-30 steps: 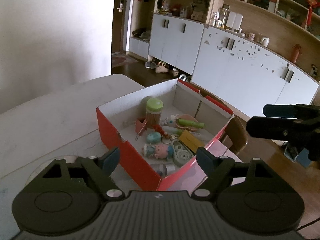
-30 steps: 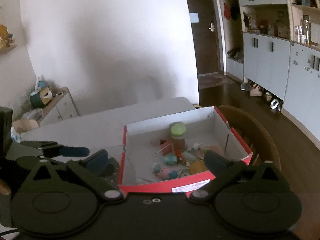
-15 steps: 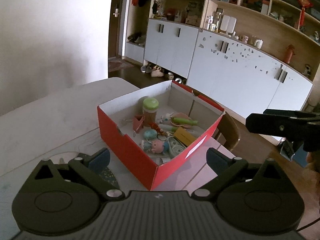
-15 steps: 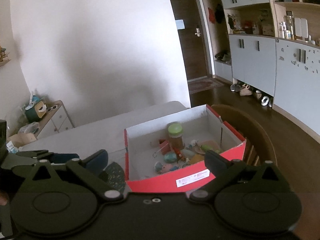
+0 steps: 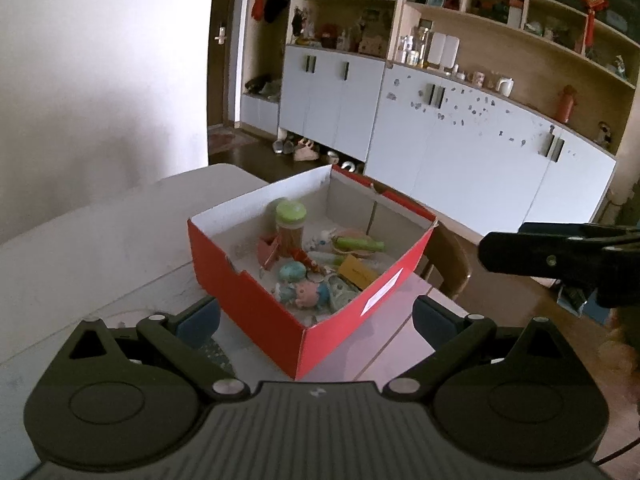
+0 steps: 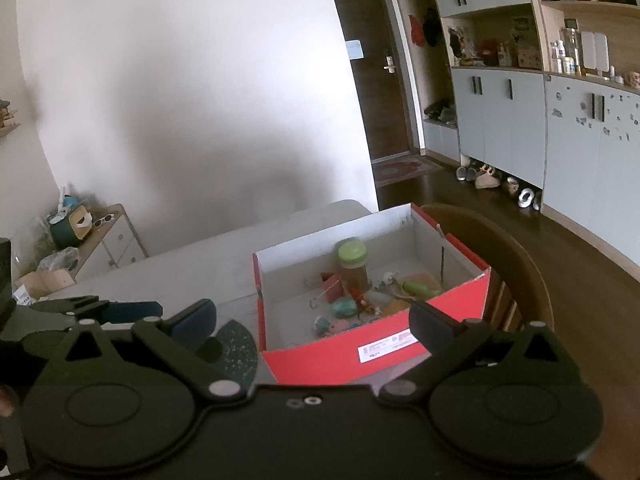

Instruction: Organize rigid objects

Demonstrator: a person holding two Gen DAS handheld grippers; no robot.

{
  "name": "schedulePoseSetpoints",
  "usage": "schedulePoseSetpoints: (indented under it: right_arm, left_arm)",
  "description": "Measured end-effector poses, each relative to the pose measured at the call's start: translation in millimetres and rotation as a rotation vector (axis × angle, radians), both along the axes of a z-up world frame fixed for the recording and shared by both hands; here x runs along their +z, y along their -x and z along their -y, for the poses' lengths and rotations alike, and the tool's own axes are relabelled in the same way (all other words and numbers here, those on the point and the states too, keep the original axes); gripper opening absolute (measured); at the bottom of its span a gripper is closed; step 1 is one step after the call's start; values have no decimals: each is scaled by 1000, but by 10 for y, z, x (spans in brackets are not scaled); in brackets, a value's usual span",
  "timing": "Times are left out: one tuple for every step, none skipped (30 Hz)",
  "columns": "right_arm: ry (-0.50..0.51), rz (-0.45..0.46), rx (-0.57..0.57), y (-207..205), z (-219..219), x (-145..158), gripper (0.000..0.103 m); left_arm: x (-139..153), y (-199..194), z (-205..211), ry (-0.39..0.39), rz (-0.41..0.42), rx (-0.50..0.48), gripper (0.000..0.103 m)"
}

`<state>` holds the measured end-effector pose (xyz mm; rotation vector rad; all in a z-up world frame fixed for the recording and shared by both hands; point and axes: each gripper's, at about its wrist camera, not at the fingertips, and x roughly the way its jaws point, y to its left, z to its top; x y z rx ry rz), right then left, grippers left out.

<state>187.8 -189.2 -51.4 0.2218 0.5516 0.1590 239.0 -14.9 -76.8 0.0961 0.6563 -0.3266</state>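
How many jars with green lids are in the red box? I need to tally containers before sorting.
1. The green-lidded jar stands upright near the far wall of the red box, behind the small toys. Others could lie hidden under the clutter.

A home's living room, white cabinets (image 5: 460, 148), knick-knack shelves (image 5: 500, 12), shoes (image 6: 486, 179) by the front door (image 6: 372, 80)

Box (image 5: 256, 300) on table (image 5: 100, 248); jar (image 5: 290, 226), toys (image 5: 306, 292) inside; chair (image 6: 516, 264) behind.
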Motion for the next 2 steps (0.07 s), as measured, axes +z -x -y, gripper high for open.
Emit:
schedulePoseSetpoints:
  right_arm:
    - [-1,0,-2,8,-1,-3,103]
    - [0,-2,-3,17,-3,-5,103]
  left_arm:
    - [-6,-3,-6,0,-4,1,103]
    - [-11,-6,-15,1,-6,3,103]
